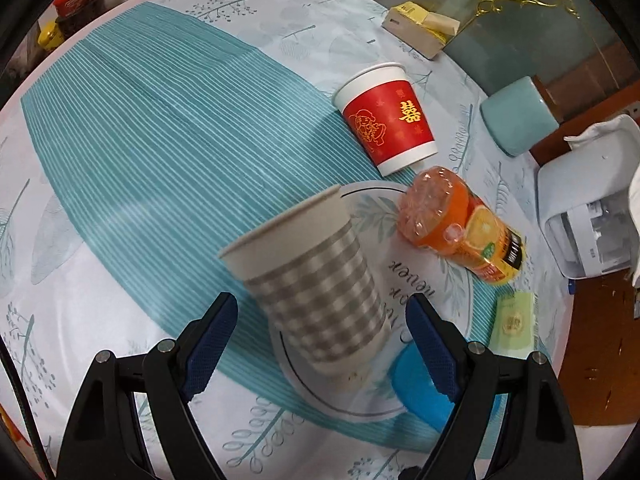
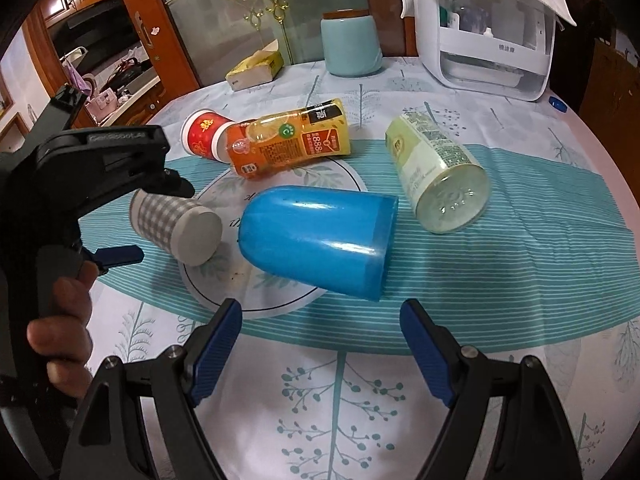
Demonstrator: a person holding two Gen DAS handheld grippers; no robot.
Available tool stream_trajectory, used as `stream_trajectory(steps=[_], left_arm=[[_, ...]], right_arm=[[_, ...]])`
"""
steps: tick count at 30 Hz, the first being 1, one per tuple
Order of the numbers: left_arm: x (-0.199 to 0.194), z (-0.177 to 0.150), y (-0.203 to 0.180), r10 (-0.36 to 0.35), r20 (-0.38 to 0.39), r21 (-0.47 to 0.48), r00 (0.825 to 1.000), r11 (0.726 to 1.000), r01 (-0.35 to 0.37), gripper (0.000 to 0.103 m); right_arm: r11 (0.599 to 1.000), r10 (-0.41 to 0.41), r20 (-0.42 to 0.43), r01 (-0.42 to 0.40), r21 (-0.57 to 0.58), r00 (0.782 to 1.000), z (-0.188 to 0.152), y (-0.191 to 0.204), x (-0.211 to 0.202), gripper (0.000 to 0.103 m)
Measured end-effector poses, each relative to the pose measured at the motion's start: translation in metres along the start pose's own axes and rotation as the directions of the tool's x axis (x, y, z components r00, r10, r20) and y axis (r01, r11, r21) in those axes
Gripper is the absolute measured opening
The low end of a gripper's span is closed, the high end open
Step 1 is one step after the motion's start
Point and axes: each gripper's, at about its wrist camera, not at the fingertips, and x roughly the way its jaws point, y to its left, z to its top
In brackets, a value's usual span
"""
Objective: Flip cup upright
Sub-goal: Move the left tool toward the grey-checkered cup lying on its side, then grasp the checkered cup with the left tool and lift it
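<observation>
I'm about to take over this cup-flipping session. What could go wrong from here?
1. The grey checked paper cup lies tilted between the left gripper's open fingers, ungripped; it could roll off.
2. Paper walls are soft, so a hard squeeze might crush it.
3. The blue plastic cup and the orange juice bottle lie close by; swinging the cup upright could knock them.
</observation>
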Motion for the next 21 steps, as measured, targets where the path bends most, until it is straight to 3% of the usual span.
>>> stream_trajectory(steps=[4,6,7,13,18,21], left_arm=[[0.017,-0.001,0.002,0.017,-0.034,-0.004,0.999,1.0,-0.018,0.084],[0.024,-0.003,0.005,0.0,-0.063,-0.012,0.998,1.0,0.0,0.07],[0.026,-0.004,0.005,-0.015,-0.075,-0.009,0.997,1.0,0.015,0.068],[0.011,-0.017,-0.002,-0.021,-0.043,0.135,0.999,0.991,0.027,0.066],[-0.005,-0.032,-0.01,-0.019,-0.049,0.296,0.999,0.955,0.032,0.066],[-0.012,-0.048,-0.011,-0.009,-0.095,0.397,0.995,0.917,0.046,0.065]], right_arm=[[1.0,-0.002,-0.003,0.002,-0.003,1.0,0.0,0.0,0.004,0.082],[1.0,-0.002,-0.009,0.002,0.003,1.0,0.0,-0.001,0.006,0.082],[1.0,0.0,-0.013,0.0,0.009,1.0,-0.001,-0.002,0.007,0.082],[1.0,0.001,-0.013,0.0,0.031,1.0,-0.002,-0.008,0.007,0.082],[0.998,0.007,-0.013,-0.006,0.057,1.0,-0.005,-0.013,0.001,0.082],[0.997,0.009,-0.013,-0.008,0.076,1.0,-0.009,-0.018,-0.006,0.082]])
